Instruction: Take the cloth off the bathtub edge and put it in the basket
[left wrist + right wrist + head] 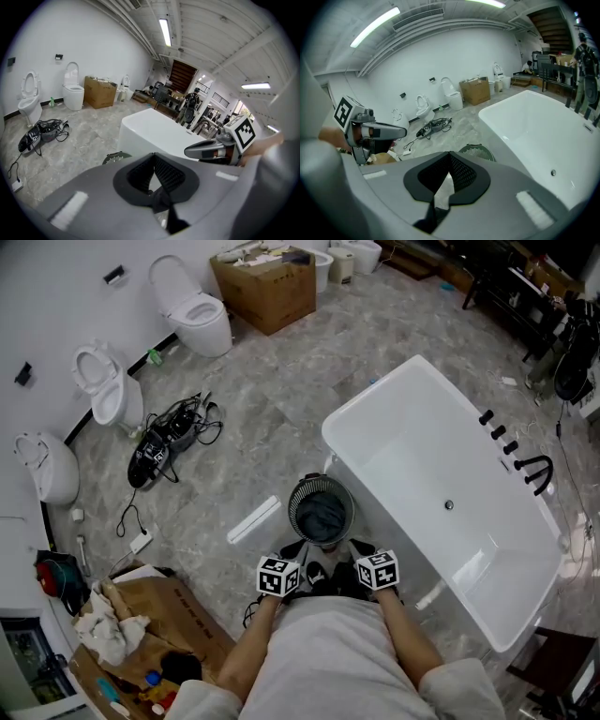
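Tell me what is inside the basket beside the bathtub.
A crumpled dark grey-blue cloth fills the basket. The basket's bottom, and anything under the cloth, is covered.

1. The cloth point(322, 517) is lying in the basket point(293, 502).
2. The basket is standing just beside the bathtub point(422, 456), at its left.
3. A toilet point(192, 310) is standing left of a cardboard box point(267, 289), behind them.

No readable text (print on cardboard box point(272, 298) blurred).
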### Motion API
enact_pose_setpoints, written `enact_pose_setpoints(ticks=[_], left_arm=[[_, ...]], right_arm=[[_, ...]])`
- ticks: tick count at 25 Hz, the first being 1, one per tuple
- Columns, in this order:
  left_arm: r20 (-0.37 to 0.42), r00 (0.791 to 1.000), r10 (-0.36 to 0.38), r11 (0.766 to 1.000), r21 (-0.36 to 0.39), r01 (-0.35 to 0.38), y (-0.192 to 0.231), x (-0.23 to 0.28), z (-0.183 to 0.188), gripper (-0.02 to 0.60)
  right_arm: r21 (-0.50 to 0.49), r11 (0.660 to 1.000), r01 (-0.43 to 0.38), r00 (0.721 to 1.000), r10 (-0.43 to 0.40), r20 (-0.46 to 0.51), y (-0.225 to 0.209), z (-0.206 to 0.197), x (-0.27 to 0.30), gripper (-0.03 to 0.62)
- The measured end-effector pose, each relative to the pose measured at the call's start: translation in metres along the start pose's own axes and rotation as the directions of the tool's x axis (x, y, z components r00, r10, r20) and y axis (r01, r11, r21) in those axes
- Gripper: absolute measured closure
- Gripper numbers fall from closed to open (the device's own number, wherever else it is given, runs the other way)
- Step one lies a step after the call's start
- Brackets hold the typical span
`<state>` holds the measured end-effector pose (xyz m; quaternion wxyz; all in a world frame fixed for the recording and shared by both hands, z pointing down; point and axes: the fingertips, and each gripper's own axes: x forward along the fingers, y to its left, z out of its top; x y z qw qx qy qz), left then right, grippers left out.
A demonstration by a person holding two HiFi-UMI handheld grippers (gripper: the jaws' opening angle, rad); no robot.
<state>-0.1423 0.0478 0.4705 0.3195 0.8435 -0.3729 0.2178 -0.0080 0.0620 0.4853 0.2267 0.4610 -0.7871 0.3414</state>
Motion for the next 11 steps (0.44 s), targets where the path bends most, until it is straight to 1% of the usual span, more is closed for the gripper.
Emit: enact_pose_setpoints(ticks=[4, 11], left_arm=[[-0.002, 1.000, 0.001, 1.000, 0.005, -0.001, 0.001, 0.001, 0.002, 0.523], [0.016, 1.000, 0.003, 1.000, 0.007, -0.003, 0.005, 0.001, 0.010, 0.523]], right_arm=[[0.002, 1.000, -0.001, 1.000, 0.001, 0.007, -0.001, 0.002, 0.001, 0.592], [-0.004, 1.000, -0.007, 1.000, 0.007, 0.027, 0.000, 0.011, 0.004, 0.592]])
